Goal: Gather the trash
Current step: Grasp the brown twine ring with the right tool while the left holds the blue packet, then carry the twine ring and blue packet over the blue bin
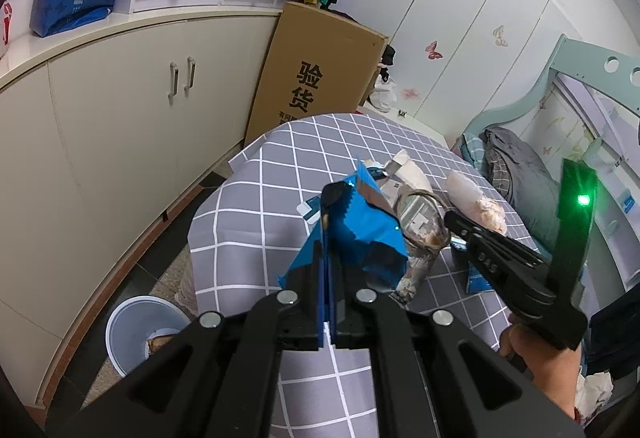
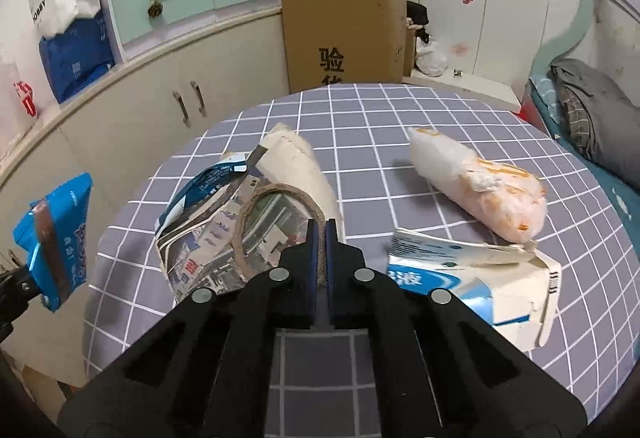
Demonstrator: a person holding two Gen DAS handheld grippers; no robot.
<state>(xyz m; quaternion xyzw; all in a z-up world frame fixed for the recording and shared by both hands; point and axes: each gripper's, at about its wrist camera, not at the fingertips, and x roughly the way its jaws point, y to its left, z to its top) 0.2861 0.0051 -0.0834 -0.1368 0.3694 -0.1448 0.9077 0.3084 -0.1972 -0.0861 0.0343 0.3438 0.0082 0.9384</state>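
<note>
My left gripper (image 1: 329, 210) is shut on a crumpled blue wrapper (image 1: 360, 234), held above the left side of the table; the wrapper (image 2: 56, 234) also shows at the left edge of the right wrist view. My right gripper (image 2: 320, 238) is shut on the brown rope handle (image 2: 276, 194) of a printed paper bag (image 2: 208, 254) that lies flat on the table. In the left wrist view the right gripper (image 1: 451, 219) meets that paper bag (image 1: 420, 222) from the right. A white-and-orange plastic bag (image 2: 480, 182) and a torn white-and-blue carton (image 2: 472, 278) lie to the right.
The round table (image 2: 360, 110) has a grey checked cloth. A pale blue bin (image 1: 132, 326) stands on the floor at its left. A tall cardboard box (image 1: 320, 70) leans behind the table, cream cabinets (image 1: 120, 118) run along the left, and a bed (image 2: 592, 118) is at the right.
</note>
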